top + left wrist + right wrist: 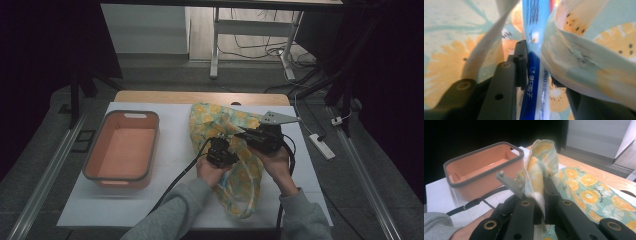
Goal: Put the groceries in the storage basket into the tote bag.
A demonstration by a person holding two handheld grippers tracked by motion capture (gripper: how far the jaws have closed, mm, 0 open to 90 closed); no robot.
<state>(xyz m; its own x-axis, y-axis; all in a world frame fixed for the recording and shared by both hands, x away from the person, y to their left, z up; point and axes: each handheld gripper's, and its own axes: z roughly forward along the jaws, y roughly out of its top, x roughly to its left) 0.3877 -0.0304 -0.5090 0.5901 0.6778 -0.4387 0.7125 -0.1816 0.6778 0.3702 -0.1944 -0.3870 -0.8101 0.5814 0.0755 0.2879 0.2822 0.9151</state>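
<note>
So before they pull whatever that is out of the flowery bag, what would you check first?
1. Right tool pinching the bag edge: ok, fabric sits between its jaws.
2. Left tool gripping the blue packet inside the bag: cannot tell; the packet lies beside one jaw and fabric hides the other.
3. Bag mouth held open: ok, the left tool reaches inside.
4. Orange bin ready to receive: ok, nothing in it.
5. Cables clear: cannot tell.

Dim room, grey carpet floor (150, 75), white desk legs (215, 45), floor cables (255, 50), power strip (322, 146), dark curtains (40, 45).
</note>
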